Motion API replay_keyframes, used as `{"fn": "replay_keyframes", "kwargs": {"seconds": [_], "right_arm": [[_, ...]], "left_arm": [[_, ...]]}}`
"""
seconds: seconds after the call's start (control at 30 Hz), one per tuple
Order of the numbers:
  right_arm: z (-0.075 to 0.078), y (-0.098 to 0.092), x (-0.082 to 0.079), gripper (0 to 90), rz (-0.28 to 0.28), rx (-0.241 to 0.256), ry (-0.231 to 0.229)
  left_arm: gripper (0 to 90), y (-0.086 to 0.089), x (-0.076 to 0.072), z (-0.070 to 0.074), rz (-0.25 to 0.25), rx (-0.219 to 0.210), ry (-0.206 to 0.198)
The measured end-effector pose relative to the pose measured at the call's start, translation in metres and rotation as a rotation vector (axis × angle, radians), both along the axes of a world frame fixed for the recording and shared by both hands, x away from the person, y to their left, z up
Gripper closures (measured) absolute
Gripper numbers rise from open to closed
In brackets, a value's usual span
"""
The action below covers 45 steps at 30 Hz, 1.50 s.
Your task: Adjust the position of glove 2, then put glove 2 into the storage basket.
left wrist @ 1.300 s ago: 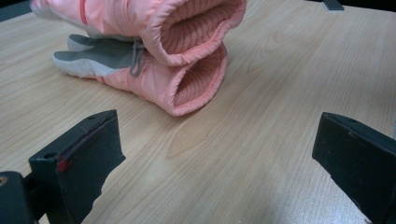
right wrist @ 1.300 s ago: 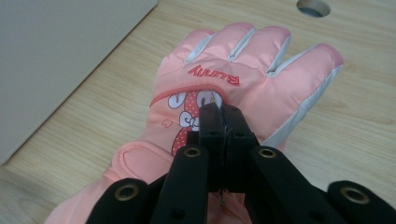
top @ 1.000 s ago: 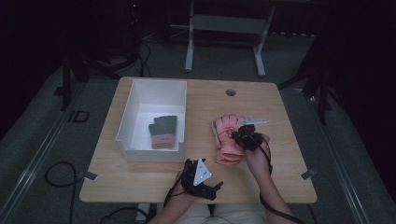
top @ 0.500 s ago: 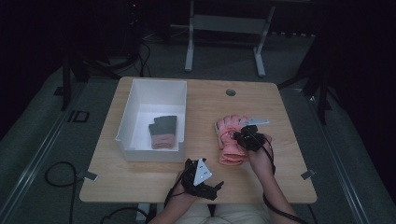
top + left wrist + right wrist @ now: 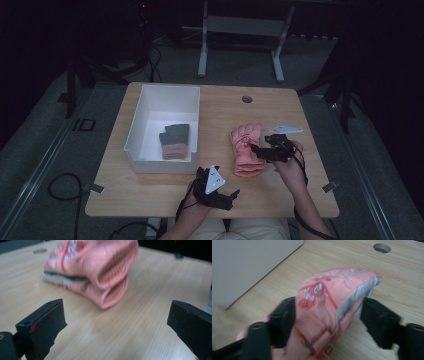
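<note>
Two claws work at the near side of the table point(image 5: 150, 190). Nearest the person, the left claw point(image 5: 227, 197) sits close to the front edge with its jaws spread wide and nothing between them; in the left gripper view the two black jaws stand far apart with bare wood between them and the glove's cuff ahead. A little farther in, the right claw point(image 5: 257, 150) is clamped on the pink glove point(image 5: 247, 147), one jaw on each side of it as the right gripper view shows. The glove is salmon pink and padded, with a ribbed knit cuff toward the person, a grey strip along its edge and a red and white printed figure on its back; its fingers point away, toward the far side. It lies right of the table's middle, just beside the white bin point(image 5: 165, 102). Inside that bin, near its front wall, rests a second glove point(image 5: 175, 142), dark grey with a pink cuff. Beyond, near the far edge, is a round cable hole point(image 5: 246, 99)
</note>
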State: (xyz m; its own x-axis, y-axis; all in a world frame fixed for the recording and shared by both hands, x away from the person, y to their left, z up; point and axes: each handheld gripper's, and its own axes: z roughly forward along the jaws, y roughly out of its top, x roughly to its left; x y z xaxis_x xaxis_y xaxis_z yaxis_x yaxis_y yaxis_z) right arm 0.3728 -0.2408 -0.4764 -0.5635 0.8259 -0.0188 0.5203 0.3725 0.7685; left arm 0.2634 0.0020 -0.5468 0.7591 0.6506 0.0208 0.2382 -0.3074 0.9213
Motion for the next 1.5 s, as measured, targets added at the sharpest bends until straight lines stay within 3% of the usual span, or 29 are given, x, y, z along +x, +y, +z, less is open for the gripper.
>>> {"fn": "replay_keyframes", "kwargs": {"seconds": [0.13, 0.3, 0.53, 0.7, 0.87, 0.97, 1.13, 1.23, 1.37, 1.47, 1.5], "right_arm": [[0.006, -0.007, -0.007, 15.7, 0.046, 0.021, -0.015], [0.015, -0.015, -0.016, 15.0, 0.081, 0.035, -0.053], [0.019, -0.028, -0.020, 14.0, 0.115, 0.038, -0.102], [0.021, -0.036, -0.020, 13.6, 0.103, 0.076, -0.049], [0.021, -0.041, -0.022, 10.7, 0.099, 0.118, -0.047], [0.021, -0.042, -0.022, 18.7, 0.092, 0.118, -0.078], [0.024, -0.041, -0.011, 55.9, 0.051, 0.086, -0.090], [0.025, -0.036, -0.003, 64.6, 0.055, 0.064, -0.090], [0.023, -0.027, 0.009, 68.1, 0.058, 0.035, -0.078], [0.019, -0.023, 0.015, 67.2, 0.046, 0.030, -0.071], [0.017, -0.021, 0.019, 65.2, 0.040, 0.030, -0.067]], "left_arm": [[1.2, 0.000, 0.001, 0.021, -0.018, -0.069, -0.013], [2.8, -0.007, 0.005, 0.042, -0.048, -0.053, -0.021], [3.4, -0.013, 0.020, 0.057, -0.071, -0.070, 0.021], [4.6, -0.020, 0.035, 0.068, -0.075, -0.068, 0.025], [5.6, -0.028, 0.048, 0.081, -0.085, -0.054, 0.011], [6.0, -0.034, 0.056, 0.086, -0.083, -0.036, 0.007], [15.1, -0.043, 0.074, 0.089, -0.069, -0.030, 0.026], [21.7, -0.045, 0.088, 0.088, -0.054, -0.019, 0.059], [32.7, -0.046, 0.108, 0.082, 0.011, -0.002, 0.095], [33.4, -0.044, 0.119, 0.076, 0.048, -0.013, 0.127], [33.4, -0.042, 0.127, 0.070, 0.080, -0.019, 0.158]]}}
